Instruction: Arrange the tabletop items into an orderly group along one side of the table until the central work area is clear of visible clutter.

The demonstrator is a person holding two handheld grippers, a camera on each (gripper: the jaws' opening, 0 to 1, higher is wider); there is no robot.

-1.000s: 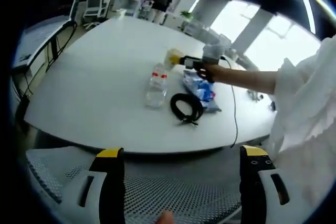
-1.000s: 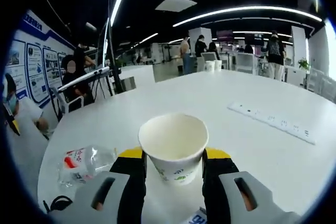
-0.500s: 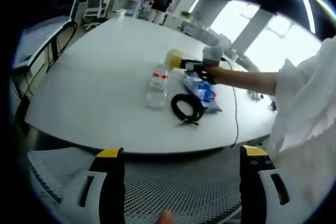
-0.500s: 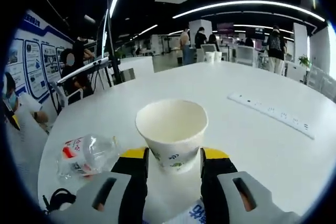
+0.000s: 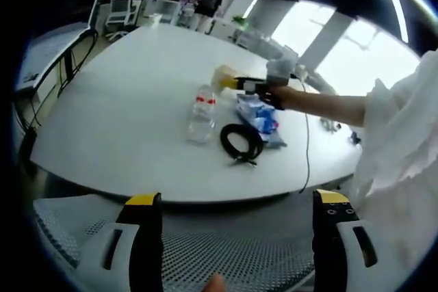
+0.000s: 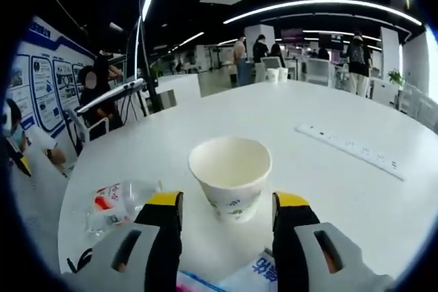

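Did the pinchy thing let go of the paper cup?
Yes. The right gripper has opened and drawn back; its jaws stand apart from the paper cup, which sits on the table.

Your right gripper (image 6: 227,210) has its jaws spread apart, clear of the paper cup (image 6: 230,177) standing upright between them on the white table (image 6: 328,196). A clear plastic bottle (image 6: 122,200) lies on its side to the left; a power strip (image 6: 349,150) lies well to the right.

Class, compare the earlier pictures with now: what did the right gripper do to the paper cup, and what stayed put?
The right gripper opened and let go of the cup, which now stands free on the table. The bottle, cable and left gripper stayed as they were.
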